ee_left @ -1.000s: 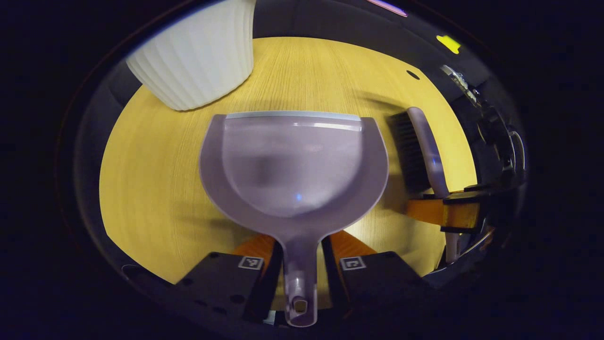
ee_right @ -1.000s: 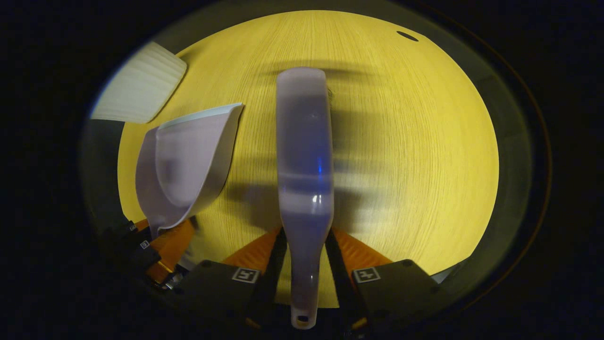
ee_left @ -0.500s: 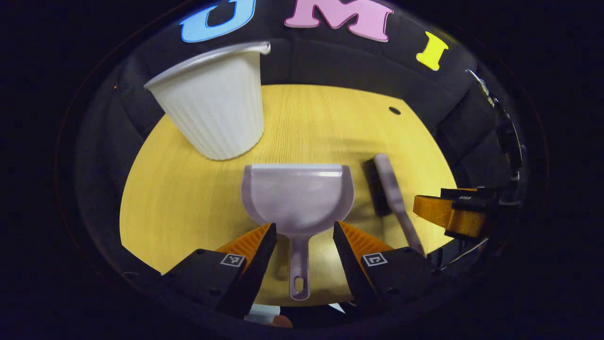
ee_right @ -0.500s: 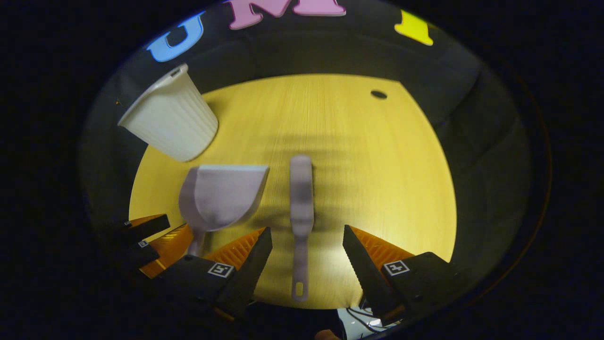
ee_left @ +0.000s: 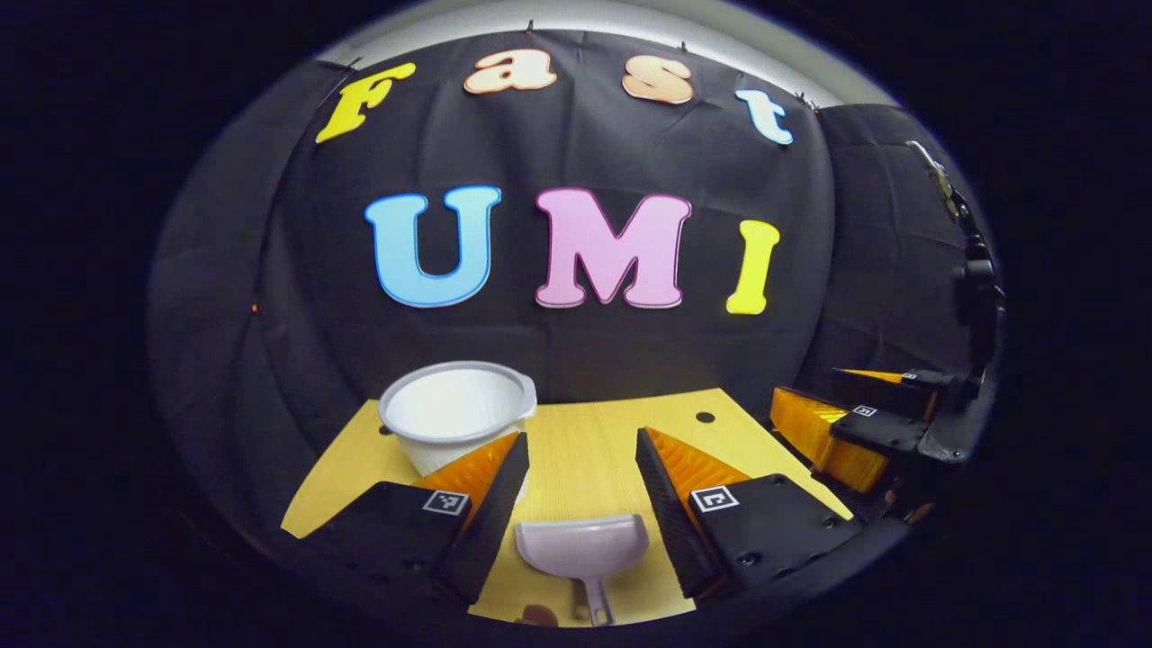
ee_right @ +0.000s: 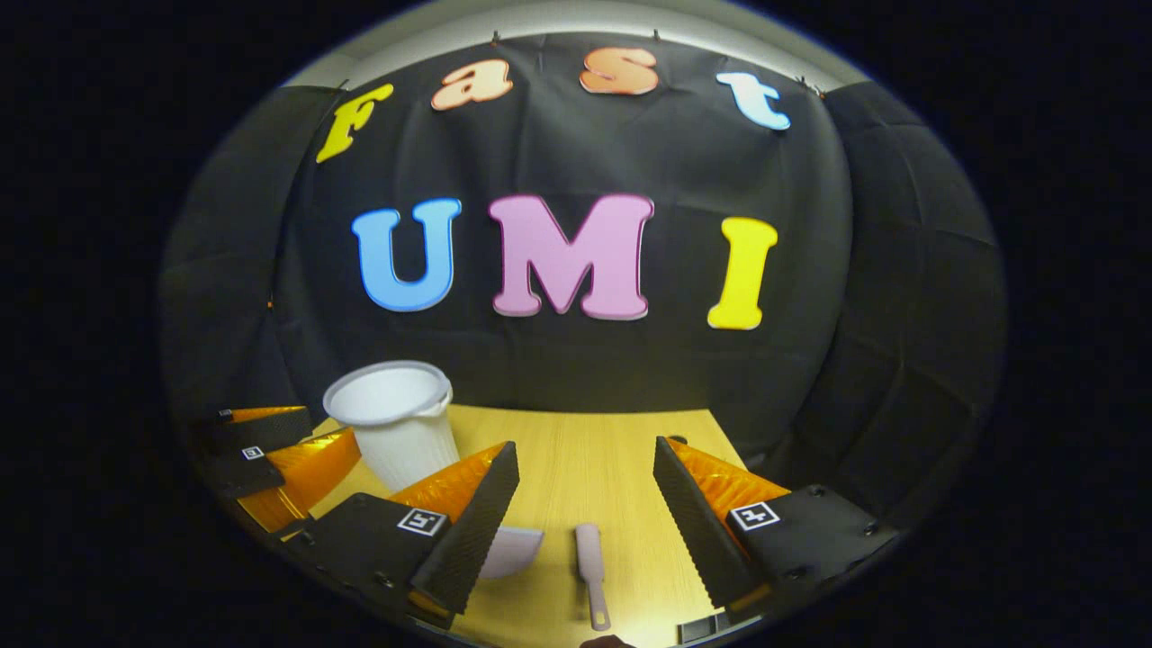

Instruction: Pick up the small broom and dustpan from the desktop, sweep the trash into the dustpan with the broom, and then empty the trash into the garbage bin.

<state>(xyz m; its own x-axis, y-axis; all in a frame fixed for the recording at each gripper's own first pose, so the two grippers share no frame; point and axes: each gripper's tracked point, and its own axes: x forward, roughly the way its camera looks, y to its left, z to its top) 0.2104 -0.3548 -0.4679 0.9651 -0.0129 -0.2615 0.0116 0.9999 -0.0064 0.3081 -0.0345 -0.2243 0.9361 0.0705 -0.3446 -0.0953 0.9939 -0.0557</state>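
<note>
A white ribbed garbage bin (ee_left: 456, 416) stands upright on the wooden surface (ee_left: 585, 450), ahead and left of the left tongs (ee_left: 580, 468). The left tongs are spread apart and grip nothing; the lilac dustpan (ee_left: 582, 547) lies flat on the surface between and below their tips, its handle pointing back toward the camera. To its right, the right tongs (ee_right: 585, 477) are likewise spread apart, and the small broom (ee_right: 589, 560) lies flat between them, untouched.
</note>
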